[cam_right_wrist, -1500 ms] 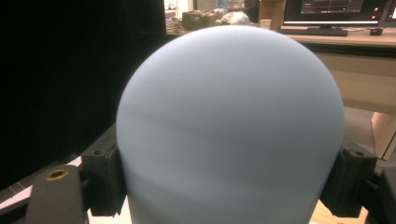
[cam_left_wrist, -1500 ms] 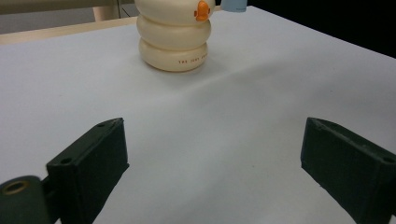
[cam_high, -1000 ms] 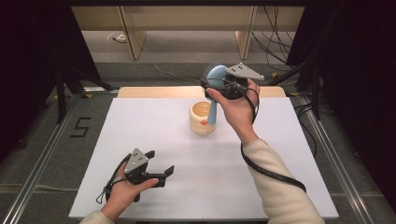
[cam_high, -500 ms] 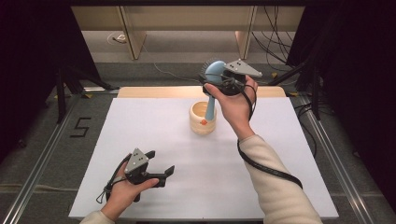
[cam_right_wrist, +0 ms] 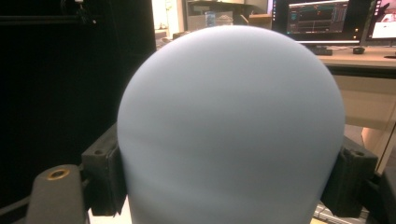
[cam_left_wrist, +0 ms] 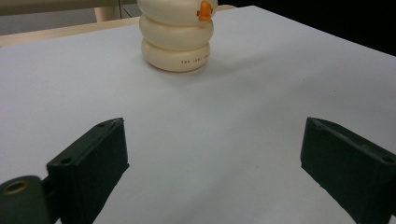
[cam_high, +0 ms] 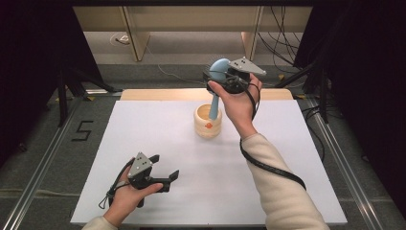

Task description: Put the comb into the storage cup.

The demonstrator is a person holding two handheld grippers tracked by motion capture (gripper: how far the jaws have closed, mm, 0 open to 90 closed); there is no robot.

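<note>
A cream holder (cam_high: pixel 208 122) made of stacked rings, with an orange mark on its side, stands at the middle back of the white table (cam_high: pixel 143 124). My right gripper (cam_high: pixel 218 74) hangs above it, shut on the rounded head of a light blue utensil (cam_high: pixel 219 66). The utensil's handle points down into the holder's mouth. In the right gripper view the blue utensil head (cam_right_wrist: pixel 231 126) sits between the two black jaws. My left gripper (cam_high: pixel 165 166) rests open near the front left of the table. Its view faces the holder (cam_left_wrist: pixel 177 37), with bare table between its jaws.
A wooden strip (cam_high: pixel 158 94) runs along the table's far edge. Metal rails (cam_high: pixel 48 158) flank the table, and a number 5 (cam_high: pixel 82 130) is marked on the floor at the left. Cables (cam_high: pixel 287 28) hang at the back right. Monitors (cam_right_wrist: pixel 317 18) stand on a desk beyond.
My right gripper has risen a little and drifted left with the blue utensil in it. The left gripper has stayed put.
</note>
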